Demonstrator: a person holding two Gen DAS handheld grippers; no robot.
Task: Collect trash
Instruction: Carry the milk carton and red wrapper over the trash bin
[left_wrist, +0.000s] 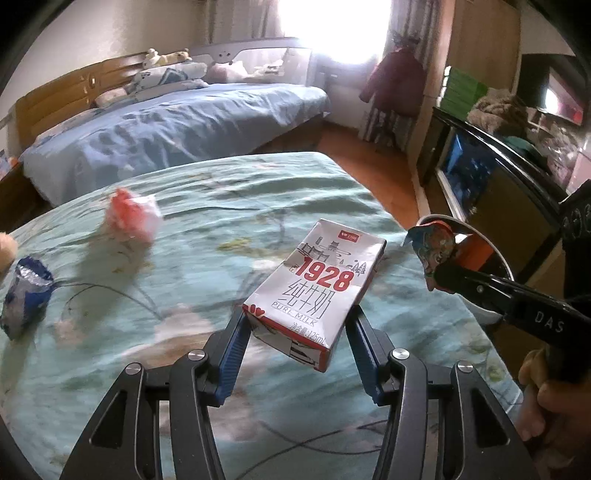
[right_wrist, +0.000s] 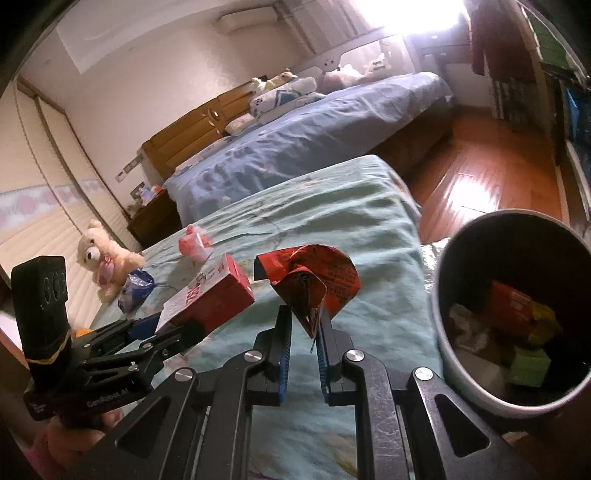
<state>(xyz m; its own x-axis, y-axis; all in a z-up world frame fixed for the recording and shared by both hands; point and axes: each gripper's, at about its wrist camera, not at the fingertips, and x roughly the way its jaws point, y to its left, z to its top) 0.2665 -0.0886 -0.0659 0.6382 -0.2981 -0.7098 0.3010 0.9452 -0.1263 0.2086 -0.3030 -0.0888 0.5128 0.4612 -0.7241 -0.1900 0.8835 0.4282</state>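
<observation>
Green bedspread (left_wrist: 184, 229) blurred, bin (right_wrist: 443, 295) cut off, contents dim.

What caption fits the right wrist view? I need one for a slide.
Right gripper pinching a red wrapper beside the bin, left gripper carrying a milk carton.

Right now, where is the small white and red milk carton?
In the left wrist view the white and red milk carton is clamped in the left gripper, above the green bedspread, left of the right gripper.
</observation>
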